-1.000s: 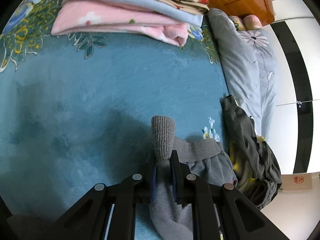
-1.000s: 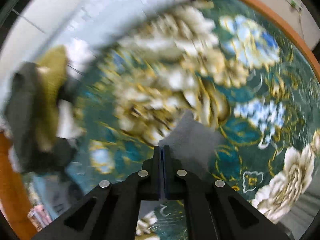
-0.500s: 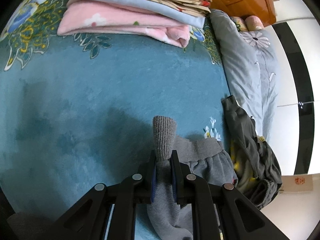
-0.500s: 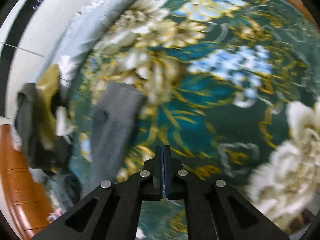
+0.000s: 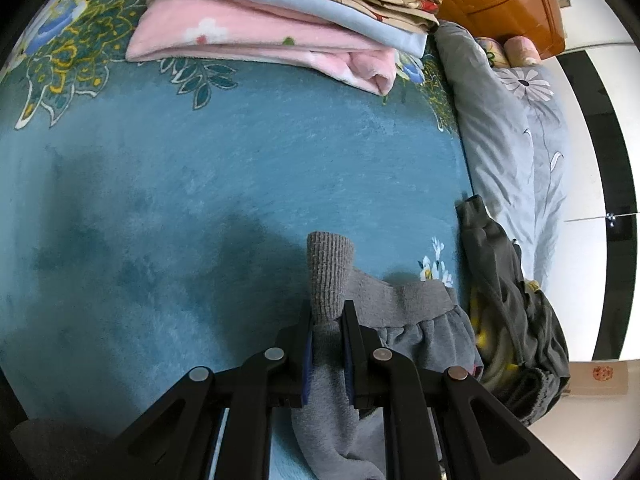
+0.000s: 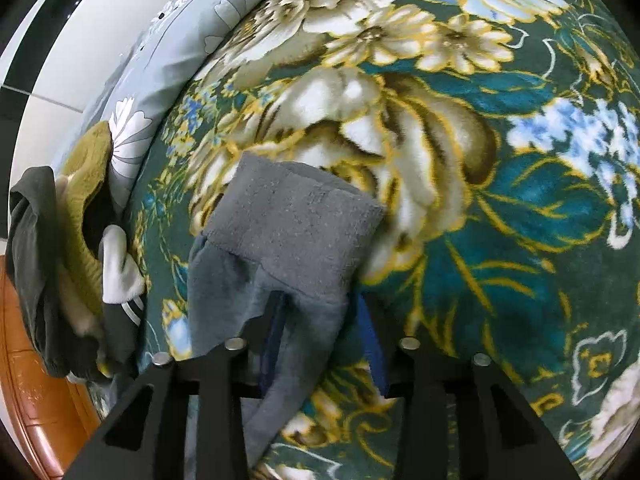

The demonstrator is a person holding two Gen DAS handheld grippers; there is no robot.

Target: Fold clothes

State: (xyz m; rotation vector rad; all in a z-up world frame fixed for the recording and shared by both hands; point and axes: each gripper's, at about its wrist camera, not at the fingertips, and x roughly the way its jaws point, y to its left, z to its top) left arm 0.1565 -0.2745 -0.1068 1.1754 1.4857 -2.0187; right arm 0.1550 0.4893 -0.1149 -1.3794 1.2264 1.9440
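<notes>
Grey trousers (image 5: 416, 320) lie on the blanket (image 5: 200, 200) right before your tongs. Your left tongs (image 5: 328, 312) clamp a ribbed cuff (image 5: 330, 264); your right tongs (image 6: 320, 308) stand wide around the waistband (image 6: 292, 216). Folding looks partway; a crumpled pile (image 6: 60, 260) waits to their left.

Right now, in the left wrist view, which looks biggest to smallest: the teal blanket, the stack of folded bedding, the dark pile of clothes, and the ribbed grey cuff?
1. Teal blanket, fills most of the view.
2. Folded bedding stack.
3. Dark clothes pile, not far behind the stack and nearer the camera, so unsure.
4. Ribbed grey cuff, held in the left gripper.
</notes>
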